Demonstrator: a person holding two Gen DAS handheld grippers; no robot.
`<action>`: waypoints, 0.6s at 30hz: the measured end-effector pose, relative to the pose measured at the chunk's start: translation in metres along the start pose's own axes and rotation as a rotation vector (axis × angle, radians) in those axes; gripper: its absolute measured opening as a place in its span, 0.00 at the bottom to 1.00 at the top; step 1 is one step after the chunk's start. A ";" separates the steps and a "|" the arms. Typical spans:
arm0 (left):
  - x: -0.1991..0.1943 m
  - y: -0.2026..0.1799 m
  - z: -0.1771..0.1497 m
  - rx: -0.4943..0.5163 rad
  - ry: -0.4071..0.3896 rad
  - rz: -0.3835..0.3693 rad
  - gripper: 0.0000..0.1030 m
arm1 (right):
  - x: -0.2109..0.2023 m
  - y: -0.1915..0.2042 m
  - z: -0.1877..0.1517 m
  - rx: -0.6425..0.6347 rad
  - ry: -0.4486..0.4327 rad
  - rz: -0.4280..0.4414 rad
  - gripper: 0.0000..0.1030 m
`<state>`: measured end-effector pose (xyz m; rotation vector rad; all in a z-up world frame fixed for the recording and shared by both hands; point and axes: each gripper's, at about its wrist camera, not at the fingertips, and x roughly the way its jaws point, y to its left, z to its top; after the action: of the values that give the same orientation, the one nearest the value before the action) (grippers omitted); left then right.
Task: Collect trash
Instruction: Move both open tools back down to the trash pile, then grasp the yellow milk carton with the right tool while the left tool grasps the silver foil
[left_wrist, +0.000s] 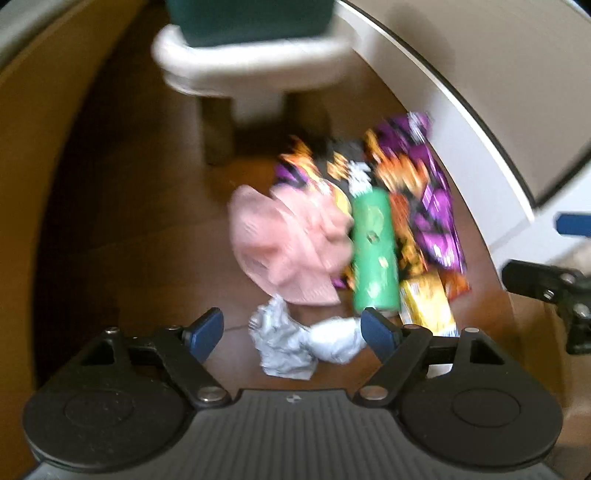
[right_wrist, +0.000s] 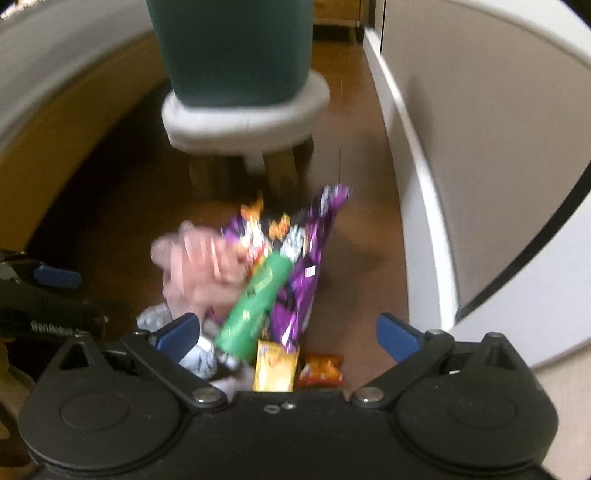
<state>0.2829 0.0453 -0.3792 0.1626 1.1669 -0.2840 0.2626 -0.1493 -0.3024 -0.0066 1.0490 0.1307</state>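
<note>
Crumpled foil between spread left gripper fingers — untouched, right gripper wide too, green tube just beyond

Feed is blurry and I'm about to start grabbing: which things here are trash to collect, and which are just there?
Job items:
- green tube
- purple snack bag
- yellow wrapper
- orange packet
- crumpled silver foil
- crumpled pink paper
- dark green bin, probably the drop point

Just there:
- white stool under the bin
- white wall panel
- wooden floor
</note>
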 end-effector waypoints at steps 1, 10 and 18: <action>0.009 -0.005 -0.005 0.019 0.015 -0.011 0.79 | 0.007 -0.001 -0.005 0.001 0.026 -0.001 0.98; 0.072 -0.035 -0.039 0.229 0.063 -0.040 0.79 | 0.071 -0.012 -0.031 0.095 0.235 0.032 0.88; 0.106 -0.063 -0.049 0.473 0.063 -0.055 0.79 | 0.103 -0.018 -0.036 0.126 0.342 0.036 0.84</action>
<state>0.2590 -0.0157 -0.4949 0.5574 1.1525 -0.6059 0.2840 -0.1589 -0.4110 0.1071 1.3983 0.0981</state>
